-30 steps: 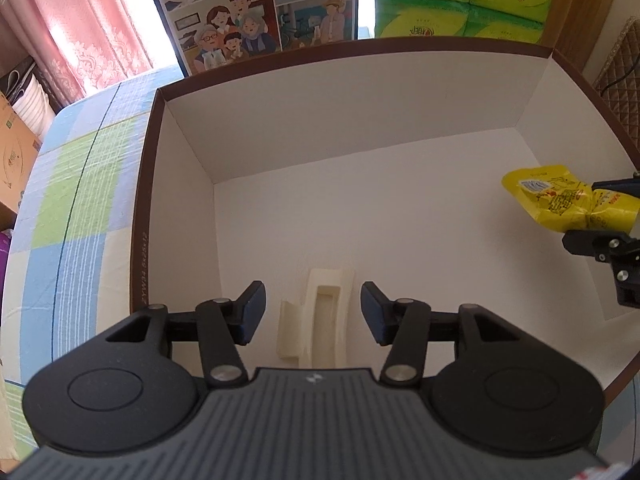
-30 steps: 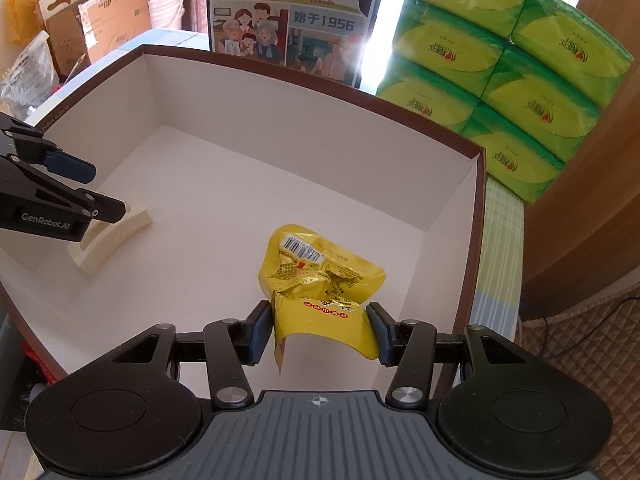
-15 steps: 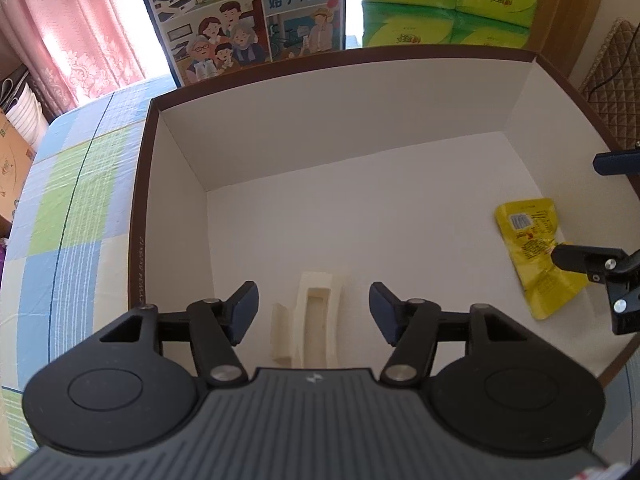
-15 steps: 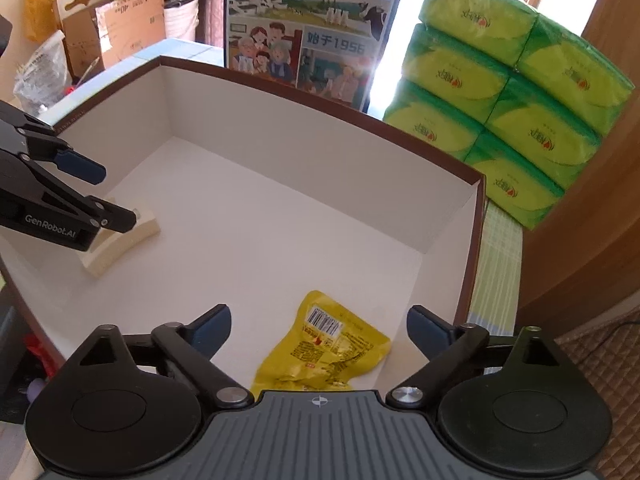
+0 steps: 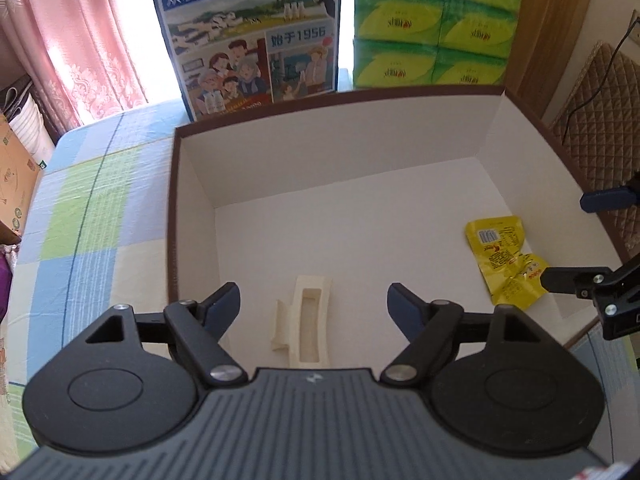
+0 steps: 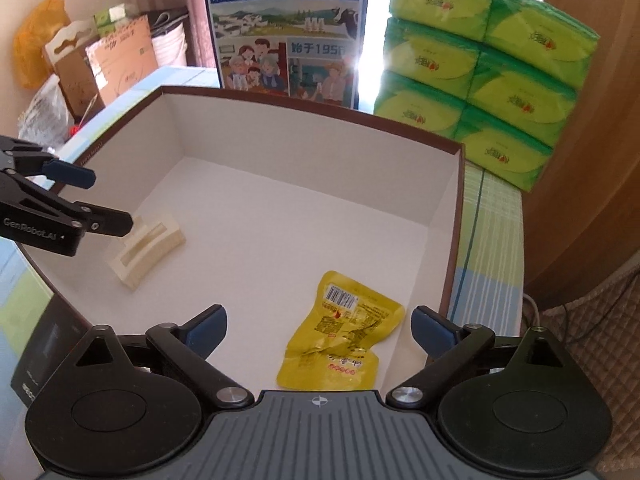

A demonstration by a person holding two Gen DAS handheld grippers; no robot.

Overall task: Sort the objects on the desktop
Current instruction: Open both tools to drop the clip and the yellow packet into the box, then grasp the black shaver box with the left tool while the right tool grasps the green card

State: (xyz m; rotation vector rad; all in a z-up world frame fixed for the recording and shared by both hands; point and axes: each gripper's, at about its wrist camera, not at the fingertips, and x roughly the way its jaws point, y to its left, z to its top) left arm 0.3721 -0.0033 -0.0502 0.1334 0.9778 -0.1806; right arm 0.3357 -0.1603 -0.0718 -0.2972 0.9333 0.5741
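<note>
The yellow snack packet lay flat on the white floor of the box, barcode label up, just ahead of the right claw and between its spread fingers, touching neither. That claw was wide open and held nothing. In the left wrist view the packet sat far to the right of the left claw, close to the box's right wall. The cream plastic clip lay on the box floor directly in front of the left claw, between its parted fingers, untouched; this claw too was open and empty. Seen from the right, the left claw's body carried the lettering "GenRobot.AI". Beyond the box's far wall stood a blue milk carton printed with Chinese characters and "1956", and beside it a stack of green tissue packs. The box rested on a checked cloth covering the bench.
</note>
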